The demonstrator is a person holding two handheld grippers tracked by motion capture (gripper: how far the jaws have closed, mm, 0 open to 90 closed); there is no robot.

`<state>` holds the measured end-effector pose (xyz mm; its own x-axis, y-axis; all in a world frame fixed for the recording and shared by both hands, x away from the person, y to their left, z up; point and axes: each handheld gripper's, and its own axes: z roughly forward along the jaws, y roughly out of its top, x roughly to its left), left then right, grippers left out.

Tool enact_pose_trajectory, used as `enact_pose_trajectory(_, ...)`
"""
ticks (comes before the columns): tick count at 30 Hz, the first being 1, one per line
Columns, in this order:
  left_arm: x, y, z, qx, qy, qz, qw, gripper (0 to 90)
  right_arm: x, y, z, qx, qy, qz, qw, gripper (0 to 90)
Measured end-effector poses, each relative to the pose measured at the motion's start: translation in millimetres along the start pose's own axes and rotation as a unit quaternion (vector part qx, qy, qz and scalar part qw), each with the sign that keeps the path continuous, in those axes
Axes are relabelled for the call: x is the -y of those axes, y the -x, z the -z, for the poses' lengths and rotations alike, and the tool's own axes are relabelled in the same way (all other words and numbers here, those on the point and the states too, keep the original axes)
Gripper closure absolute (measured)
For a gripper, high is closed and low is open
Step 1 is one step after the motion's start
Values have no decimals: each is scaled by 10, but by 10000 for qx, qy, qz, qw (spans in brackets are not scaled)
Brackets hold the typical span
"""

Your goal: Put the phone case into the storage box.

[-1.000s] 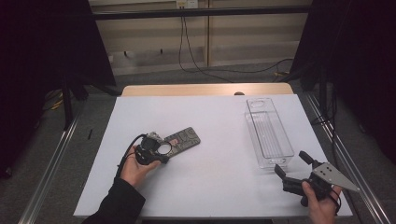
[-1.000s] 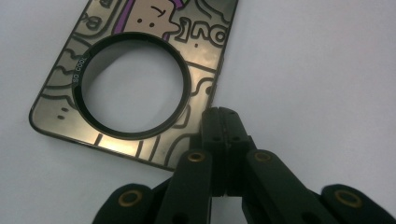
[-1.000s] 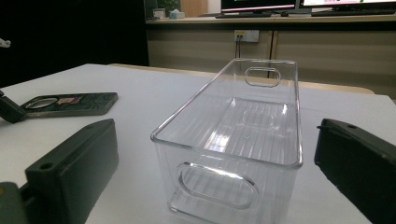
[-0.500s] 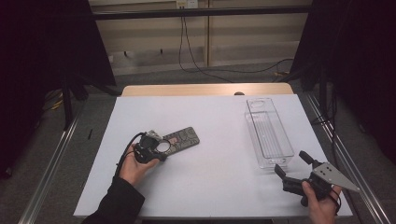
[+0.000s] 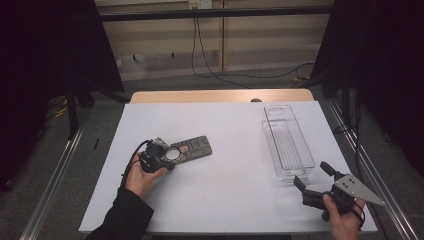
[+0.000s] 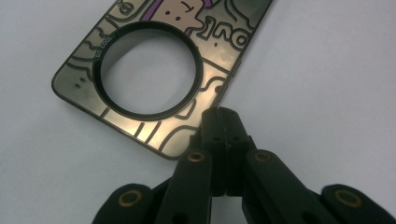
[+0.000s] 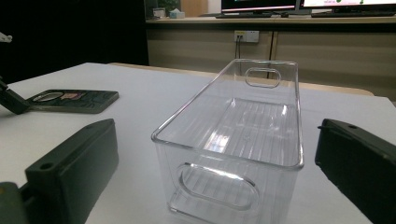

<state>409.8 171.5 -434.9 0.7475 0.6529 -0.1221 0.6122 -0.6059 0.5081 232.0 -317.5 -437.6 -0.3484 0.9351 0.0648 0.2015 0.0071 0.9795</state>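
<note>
The phone case (image 6: pixel 154 70) lies flat on the white table (image 5: pixel 235 200), left of centre — a thin dark printed shell with a large round camera cut-out (image 6: pixel 148 74). Judged from its look, it is light, fairly stiff across its width and slick on its glossy face; lying flat, it offers little but its edges to grasp. The corner or short edge near the cut-out seems the best hold, since the ring itself looks like the weakest part.

The left gripper (image 6: pixel 223 116) has its jaws drawn together, tips meeting at the case's long edge near one corner. They appear to pinch that rim, though whether the edge is truly between the pads cannot be confirmed.

The right gripper (image 5: pixel 315 177) rests at the table's near right corner — jaws spread wide, holding nothing — and faces the short end of the clear plastic bin (image 7: pixel 233 135), which stands upright and empty, well apart from the case.
</note>
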Motion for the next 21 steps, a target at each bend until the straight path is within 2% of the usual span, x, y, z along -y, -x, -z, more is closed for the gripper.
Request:
enact_pose_trajectory(4,4,-16,5,7,-2,50,10000,900,2,3,-3,2,2,-17,10000,0)
enact_pose_trajectory(10,11,-36,9,-146,36,33,9999,900,2,2,-2,-6,-5,0,10000,0)
enact_pose_trajectory(11,18,-59,11,-153,78,113,9998,900,4,1,-5,-14,-17,4,10000,0)
enact_pose_trajectory(14,23,-87,15,-189,108,123,9997,900,3,0,-5,-20,-15,6,10000,0)
enact_pose_trajectory(21,29,-158,17,-291,196,286,9990,900,4,0,-9,-30,-25,6,10000,0)
